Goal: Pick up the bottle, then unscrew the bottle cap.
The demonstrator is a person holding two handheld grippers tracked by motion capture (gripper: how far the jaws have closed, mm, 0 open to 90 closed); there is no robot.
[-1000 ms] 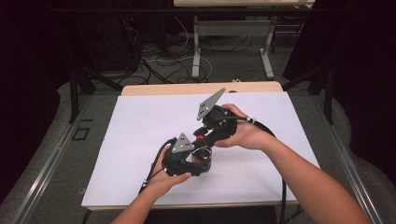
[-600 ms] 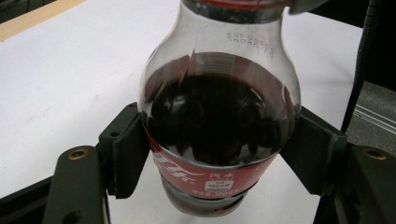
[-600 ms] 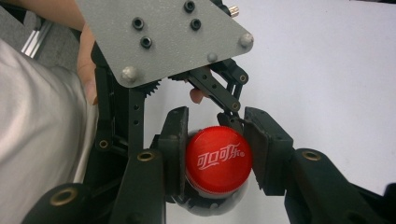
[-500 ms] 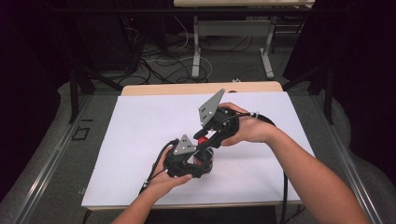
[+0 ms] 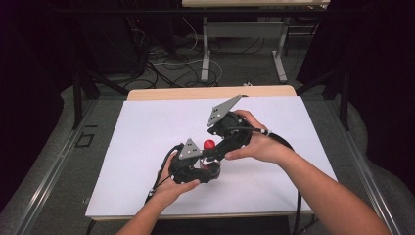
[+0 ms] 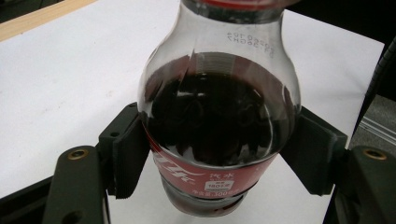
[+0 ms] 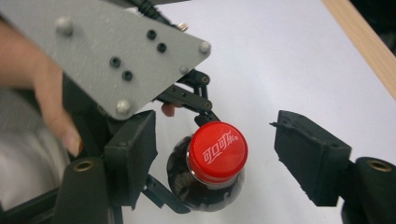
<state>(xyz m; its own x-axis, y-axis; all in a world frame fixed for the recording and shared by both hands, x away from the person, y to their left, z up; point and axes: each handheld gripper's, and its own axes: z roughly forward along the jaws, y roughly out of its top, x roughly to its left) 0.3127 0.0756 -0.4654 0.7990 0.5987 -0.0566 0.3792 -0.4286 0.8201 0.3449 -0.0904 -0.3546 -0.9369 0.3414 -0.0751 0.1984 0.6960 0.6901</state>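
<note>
A small cola bottle (image 6: 217, 121) with dark drink, a red label and a red cap (image 7: 217, 151) stands on the white table sheet (image 5: 147, 132). My left gripper (image 6: 217, 158) is shut on its body, both pads (image 6: 128, 154) pressing the sides at the label. In the high view the left gripper (image 5: 208, 166) sits at the centre front, with the cap (image 5: 209, 144) just above it. My right gripper (image 7: 219, 140) hovers over the cap from the right. Its jaws have just been opening and now stand apart on either side of the cap without touching it. The right gripper (image 5: 218, 152) slopes down toward the bottle.
The white sheet covers a wooden table whose bare edge (image 5: 205, 92) runs along the back. Beyond it are a desk's metal legs (image 5: 206, 54) and cables on the floor. The left gripper's grey plate (image 7: 116, 60) lies close to the right jaws.
The right gripper's jaws have spread away from the red cap, which now shows more plainly in the high view. Both hands have barely moved, and the left grip on the bottle is unchanged.
</note>
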